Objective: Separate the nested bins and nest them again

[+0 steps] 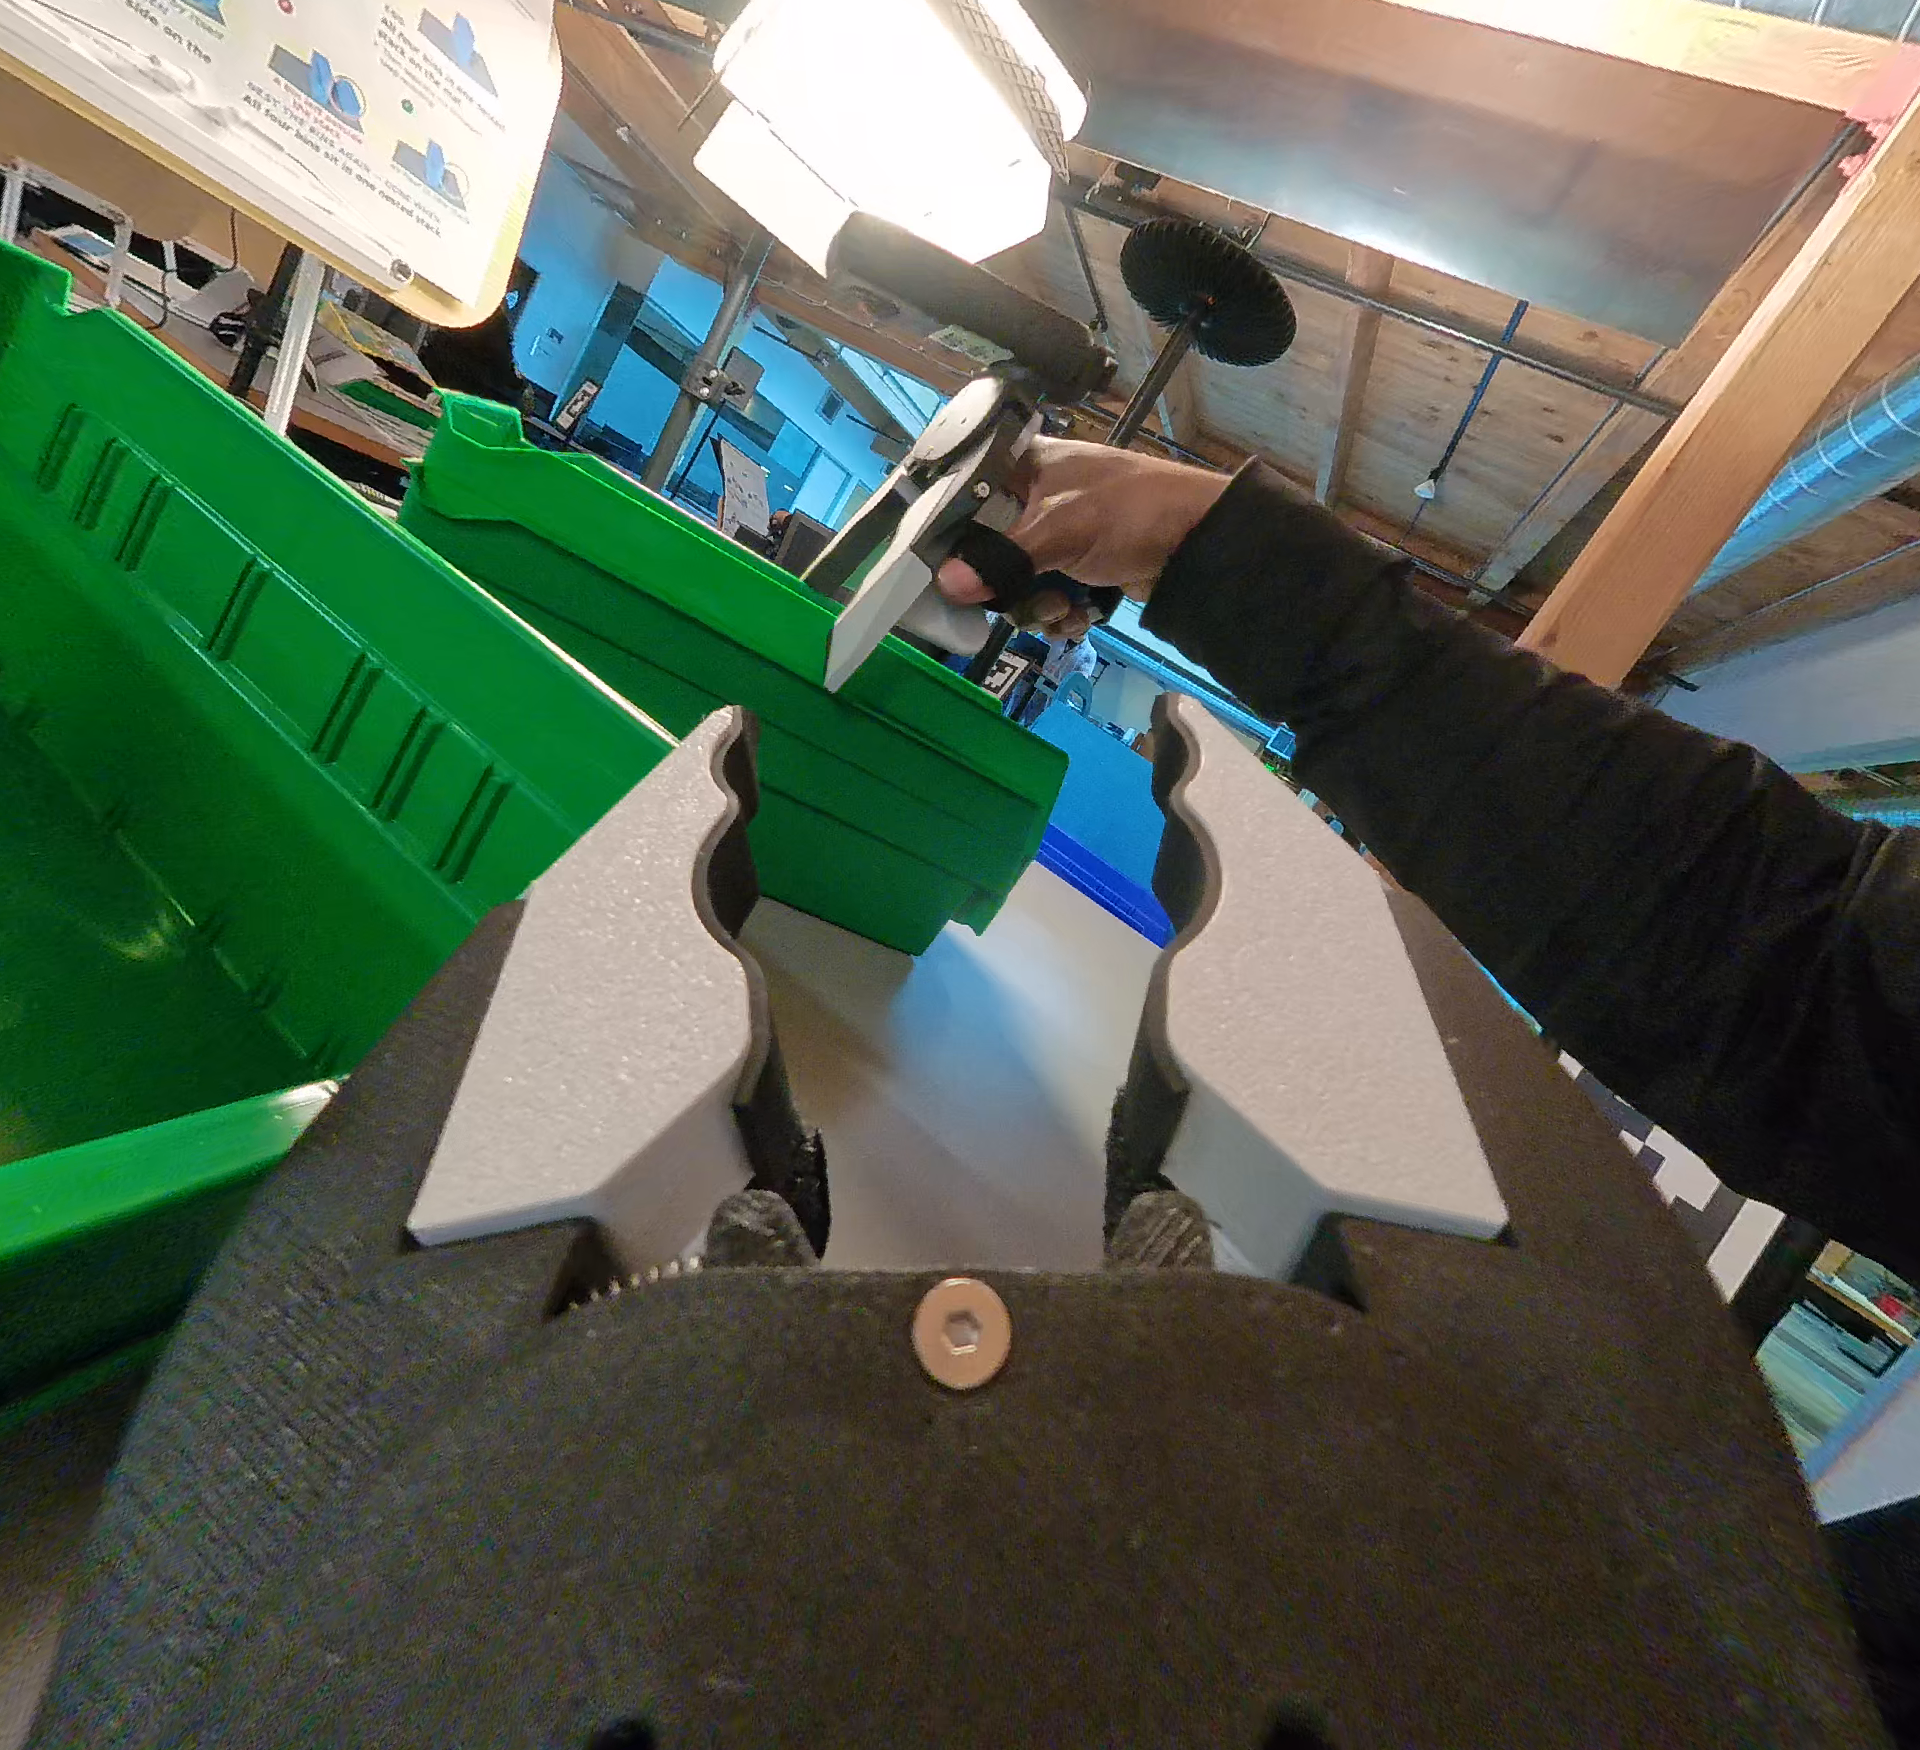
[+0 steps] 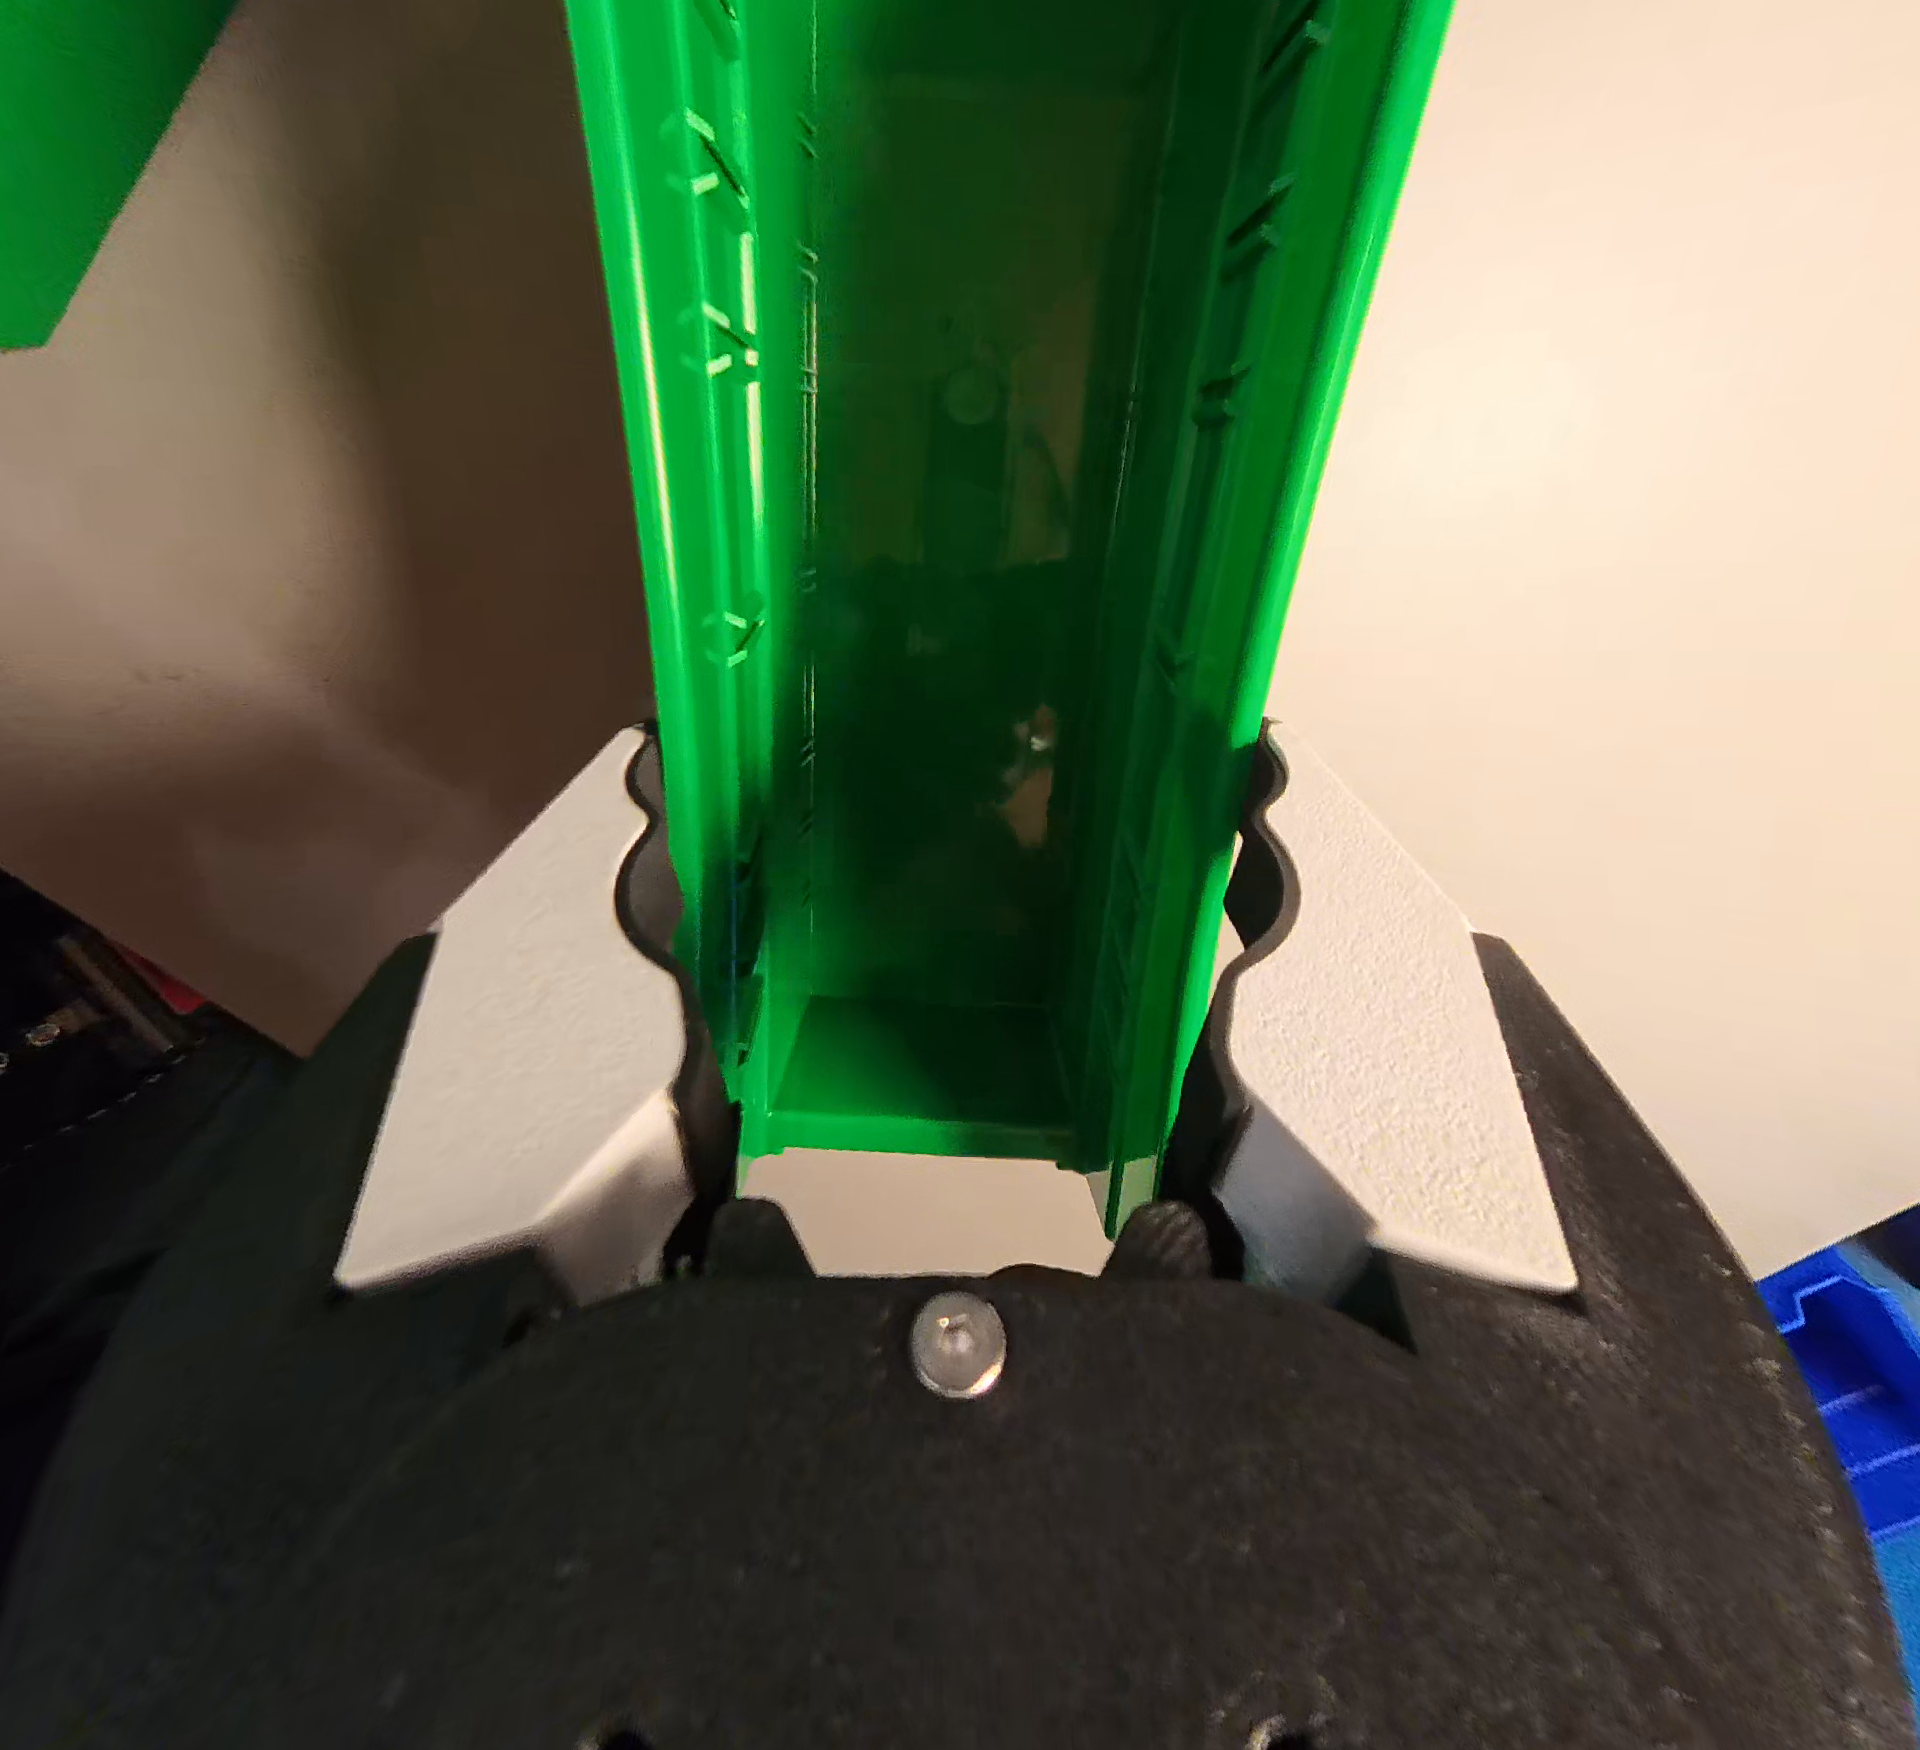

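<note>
The right tongs (image 2: 956,869) were closed across the width of a narrow green bin (image 2: 966,453), one wavy dark pad (image 2: 649,859) set against the bin's left outer wall and the other against its right outer wall. In the left wrist view the same tongs (image 1: 847,661) were seen held by a hand (image 1: 1091,526) in a dark sleeve, with one grey finger laid on the rim of that bin stack (image 1: 727,661), toward 12 o'clock from the left tongs. The side of the stack showed layered rims, so several bins were nested there; the exact number could not be told.

The left tongs (image 1: 956,827) were held moderately open with nothing between the pads; only the pale table (image 1: 966,1077) showed through the gap. Neither pad touched a bin.

A second, larger green bin (image 1: 208,765) lay at 9 to 10 o'clock of the left tongs, apart from the stack; a corner of it was seen at 10 o'clock in the right wrist view (image 2: 94,59).

Counted: two tongs, two separate green bin groups, and one blue bin (image 2: 1849,1388) at 4 o'clock in the right wrist view, also seen at the table's far edge (image 1: 1101,879) in the left view. One white instruction board (image 1: 291,38) hung at 11 o'clock, and one bright lamp (image 1: 894,59) at 12 o'clock.
</note>
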Action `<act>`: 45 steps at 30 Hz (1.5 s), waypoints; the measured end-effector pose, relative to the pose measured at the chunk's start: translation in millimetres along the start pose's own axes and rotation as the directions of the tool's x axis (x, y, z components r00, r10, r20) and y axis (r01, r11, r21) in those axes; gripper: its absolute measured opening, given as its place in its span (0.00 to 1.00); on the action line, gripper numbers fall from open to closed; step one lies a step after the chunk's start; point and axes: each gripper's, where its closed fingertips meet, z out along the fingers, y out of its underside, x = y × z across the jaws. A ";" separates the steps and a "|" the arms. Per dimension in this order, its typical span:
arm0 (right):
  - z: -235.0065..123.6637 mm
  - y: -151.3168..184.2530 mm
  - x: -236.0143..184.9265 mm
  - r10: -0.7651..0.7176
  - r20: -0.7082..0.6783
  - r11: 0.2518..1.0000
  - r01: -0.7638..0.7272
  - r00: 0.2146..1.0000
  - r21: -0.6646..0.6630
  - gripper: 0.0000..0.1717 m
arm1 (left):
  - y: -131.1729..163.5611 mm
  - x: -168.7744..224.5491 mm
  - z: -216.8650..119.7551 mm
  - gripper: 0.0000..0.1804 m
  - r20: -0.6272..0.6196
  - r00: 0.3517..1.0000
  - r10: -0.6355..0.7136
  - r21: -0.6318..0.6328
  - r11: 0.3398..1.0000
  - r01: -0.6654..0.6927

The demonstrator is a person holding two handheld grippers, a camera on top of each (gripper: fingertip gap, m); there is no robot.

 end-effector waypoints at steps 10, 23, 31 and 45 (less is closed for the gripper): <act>-4.0 -0.1 8.4 -0.154 -0.185 0.987 0.160 0.971 0.016 0.69 | 0.1 0.0 0.1 0.42 -0.002 1.000 -0.004 -0.002 1.000 0.004; -23.2 -3.5 21.7 -0.145 -0.210 0.981 0.167 0.967 0.093 0.65 | 0.8 0.3 0.4 0.42 -0.002 1.000 -0.001 -0.005 1.000 0.001; -10.8 -0.9 25.1 -0.086 -0.051 0.991 0.091 0.995 0.098 0.75 | 0.5 0.4 0.3 0.42 -0.003 1.000 -0.003 -0.004 1.000 0.003; -6.8 -2.9 23.6 -0.139 -0.052 0.985 0.143 0.989 0.092 0.58 | 0.5 -0.2 0.4 0.42 -0.008 1.000 -0.016 -0.005 1.000 0.016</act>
